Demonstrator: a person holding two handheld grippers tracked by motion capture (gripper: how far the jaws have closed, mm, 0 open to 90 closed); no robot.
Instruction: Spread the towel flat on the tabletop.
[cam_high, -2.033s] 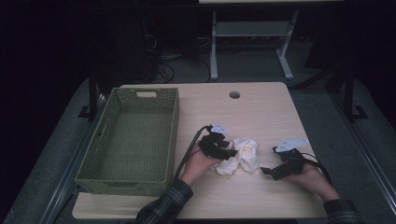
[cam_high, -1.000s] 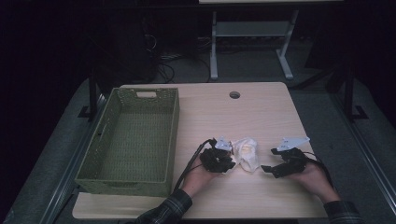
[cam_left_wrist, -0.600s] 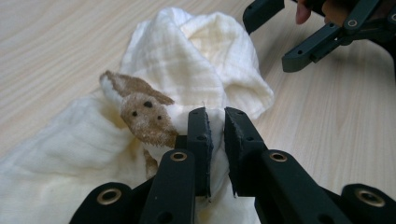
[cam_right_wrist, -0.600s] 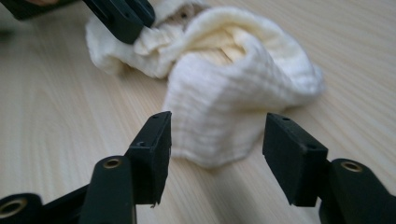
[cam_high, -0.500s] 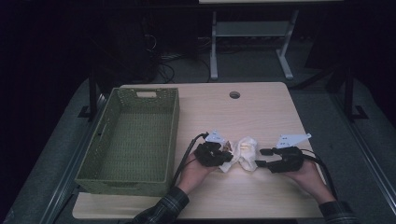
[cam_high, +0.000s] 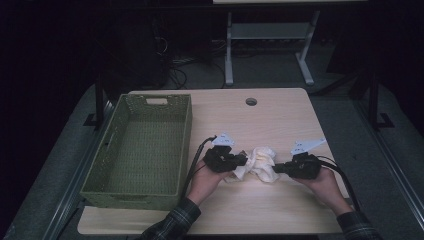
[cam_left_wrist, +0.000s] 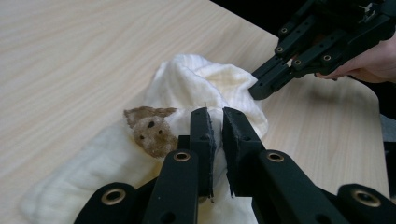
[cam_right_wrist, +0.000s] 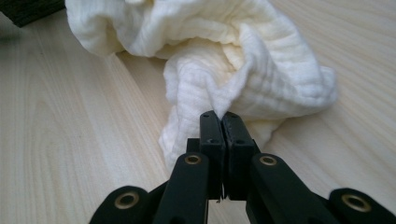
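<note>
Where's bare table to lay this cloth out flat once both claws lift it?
The widest bare patch lies beyond the cloth, between the basket and the table's right edge, broken only by the cable hole. A narrower strip runs along the near edge. It is crowded mid-table, where the left claw and right claw pinch the cloth.

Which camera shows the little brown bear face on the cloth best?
The left gripper view: the bear face sits close and sharp on the cloth. In the high view and the right gripper view I can see cloth, but cannot make out a face.
</note>
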